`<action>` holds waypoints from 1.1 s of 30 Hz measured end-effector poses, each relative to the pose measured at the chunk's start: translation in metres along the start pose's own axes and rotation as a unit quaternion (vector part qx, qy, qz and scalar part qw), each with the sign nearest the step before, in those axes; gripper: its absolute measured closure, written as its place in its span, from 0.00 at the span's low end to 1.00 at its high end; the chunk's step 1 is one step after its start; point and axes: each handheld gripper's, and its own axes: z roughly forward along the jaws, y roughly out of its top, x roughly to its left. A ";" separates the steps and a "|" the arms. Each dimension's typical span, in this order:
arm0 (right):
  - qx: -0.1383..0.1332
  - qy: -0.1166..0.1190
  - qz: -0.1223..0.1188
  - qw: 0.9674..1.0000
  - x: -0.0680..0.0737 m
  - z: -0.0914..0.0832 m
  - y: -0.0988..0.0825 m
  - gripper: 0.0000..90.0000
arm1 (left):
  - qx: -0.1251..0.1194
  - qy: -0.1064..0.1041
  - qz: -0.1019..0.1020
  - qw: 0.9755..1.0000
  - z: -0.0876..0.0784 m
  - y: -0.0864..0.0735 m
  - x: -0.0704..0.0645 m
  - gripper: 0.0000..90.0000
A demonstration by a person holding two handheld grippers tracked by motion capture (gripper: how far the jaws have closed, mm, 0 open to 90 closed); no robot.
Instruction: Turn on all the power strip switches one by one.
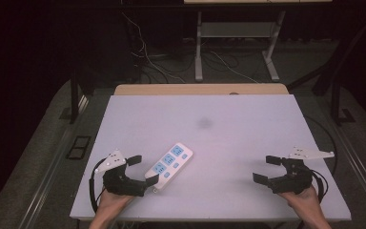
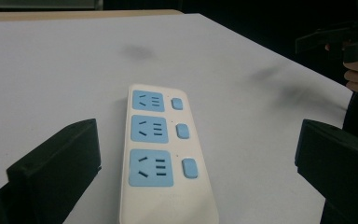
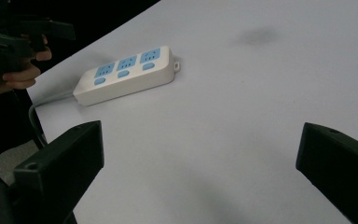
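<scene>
— While my left gripper (image 1: 139, 170) stands with jaws wide apart, where is the power strip (image 1: 169, 163)?

— Between those jaws, untouched, flat on the table (image 1: 248, 129). My right gripper (image 1: 267, 168), also spread, holds nothing, well off to its side.

— Risk?

— Closing off-centre could pivot the strip; I judge its smooth casing may slip.

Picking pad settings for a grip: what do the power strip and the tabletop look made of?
Power strip: apparently hard moulded plastic, a smooth white shell with rounded edges and matte blue socket faces and buttons. Tabletop: a flat, matte whitish sheet with no glare, perhaps laminate or foam board; its far edge looks like pale wood.
</scene>
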 end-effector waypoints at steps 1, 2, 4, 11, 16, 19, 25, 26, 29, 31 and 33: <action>0.002 -0.001 0.001 1.000 0.000 0.000 0.000 0.01 | 0.000 -0.001 0.001 1.000 0.000 0.000 0.000 0.00; 0.005 0.000 0.000 1.000 0.000 0.001 0.000 0.01 | 0.000 0.000 0.002 1.000 -0.001 0.000 0.000 0.00; 0.006 0.000 0.001 1.000 0.000 0.001 0.000 0.01 | -0.002 -0.001 0.000 1.000 -0.001 0.000 0.000 0.00; 0.011 0.000 -0.004 1.000 0.000 0.003 -0.001 0.01 | -0.001 -0.001 0.001 1.000 -0.002 0.000 -0.001 0.00; 0.014 0.002 -0.007 1.000 0.001 0.003 -0.002 0.01 | 0.006 -0.001 0.007 1.000 -0.001 -0.001 -0.002 0.00; 0.015 0.000 -0.008 1.000 0.001 0.003 -0.003 0.01 | 0.013 -0.001 0.011 1.000 -0.001 -0.001 -0.003 0.00; 0.017 -0.002 -0.010 1.000 0.001 0.003 -0.003 0.01 | 0.022 0.000 0.015 1.000 -0.001 0.002 -0.005 0.00; 0.017 -0.003 -0.010 1.000 0.001 0.003 -0.003 0.01 | 0.028 0.001 0.017 0.999 -0.001 0.003 -0.006 0.00; 0.015 -0.006 -0.008 1.000 0.000 0.001 -0.003 0.01 | 0.035 0.001 0.017 0.999 -0.002 0.005 -0.007 0.00; 0.015 -0.006 -0.007 1.000 -0.001 0.001 -0.004 0.01 | 0.036 0.000 0.015 0.999 -0.002 0.006 -0.008 0.00; 0.015 -0.008 -0.008 1.000 -0.001 0.000 -0.004 0.01 | 0.039 0.000 0.016 0.999 -0.002 0.007 -0.008 0.00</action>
